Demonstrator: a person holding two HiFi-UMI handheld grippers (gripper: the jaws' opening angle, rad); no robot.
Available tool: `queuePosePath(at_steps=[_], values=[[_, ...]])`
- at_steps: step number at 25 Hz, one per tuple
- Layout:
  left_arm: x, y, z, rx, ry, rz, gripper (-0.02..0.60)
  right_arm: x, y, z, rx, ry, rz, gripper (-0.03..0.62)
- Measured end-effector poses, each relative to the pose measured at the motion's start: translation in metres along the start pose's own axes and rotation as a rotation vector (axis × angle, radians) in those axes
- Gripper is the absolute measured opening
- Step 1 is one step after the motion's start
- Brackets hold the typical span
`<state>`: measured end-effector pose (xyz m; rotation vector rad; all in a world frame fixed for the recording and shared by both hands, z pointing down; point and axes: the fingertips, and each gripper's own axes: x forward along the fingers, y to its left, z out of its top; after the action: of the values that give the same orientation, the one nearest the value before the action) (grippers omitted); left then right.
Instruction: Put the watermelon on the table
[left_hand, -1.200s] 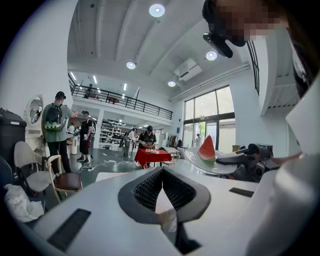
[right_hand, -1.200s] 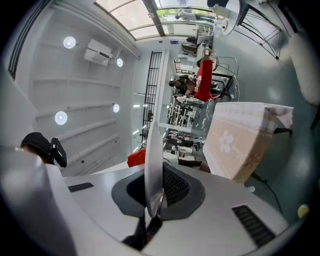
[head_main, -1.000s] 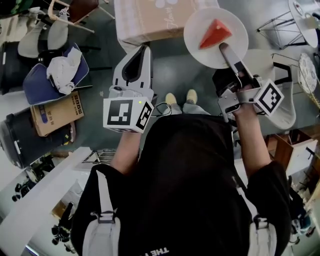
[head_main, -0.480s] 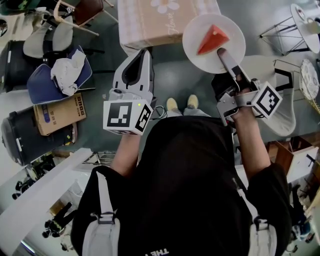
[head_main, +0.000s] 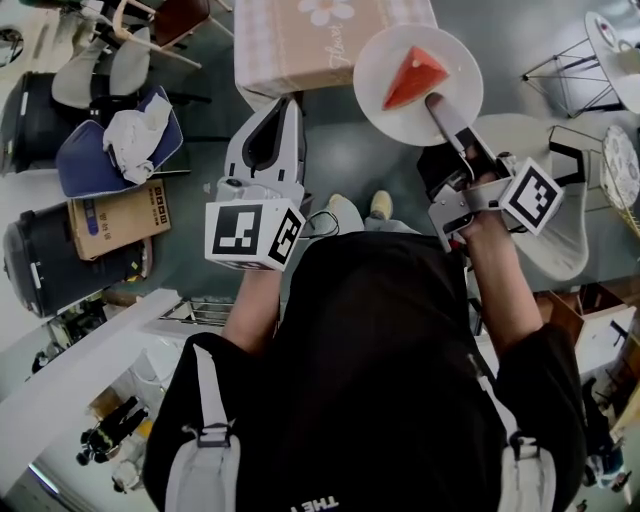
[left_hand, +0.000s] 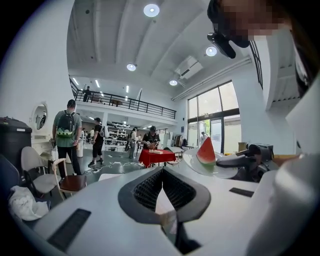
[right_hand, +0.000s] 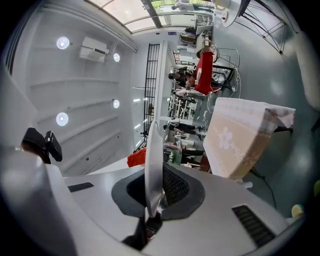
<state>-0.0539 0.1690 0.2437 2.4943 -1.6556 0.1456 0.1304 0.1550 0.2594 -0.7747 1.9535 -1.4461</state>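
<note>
Now | right gripper (head_main: 432, 100) was clamped on the rim of the white plate (head_main: 392, 42) | watermelon slice (head_main: 414, 78) lay on that plate, held aloft | left gripper (head_main: 288, 105) had jaws together, empty | cloth-covered table (head_main: 300, 40) stood near, just beyond both grippers.

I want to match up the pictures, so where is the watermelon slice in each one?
Head view: watermelon slice near the top, right of centre, on the white plate.
Left gripper view: right of centre, standing on the plate.
Right gripper view: a red patch just left of the edge-on plate.
Shared landmark: the white plate, pinched by the right gripper.
</note>
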Motion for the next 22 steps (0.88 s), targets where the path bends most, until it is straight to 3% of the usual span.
queuePosePath(at_steps=[13,22], values=[[-0.001,-0.027,0.002,0.025,0.001,-0.002,0.014,-0.017,0.005,0.011,0.012,-0.007,0.039,0.018],[0.003,-0.025,0.001,0.018,0.004,-0.003,0.014,-0.009,0.004,0.012,0.024,-0.004,0.041,0.018]])
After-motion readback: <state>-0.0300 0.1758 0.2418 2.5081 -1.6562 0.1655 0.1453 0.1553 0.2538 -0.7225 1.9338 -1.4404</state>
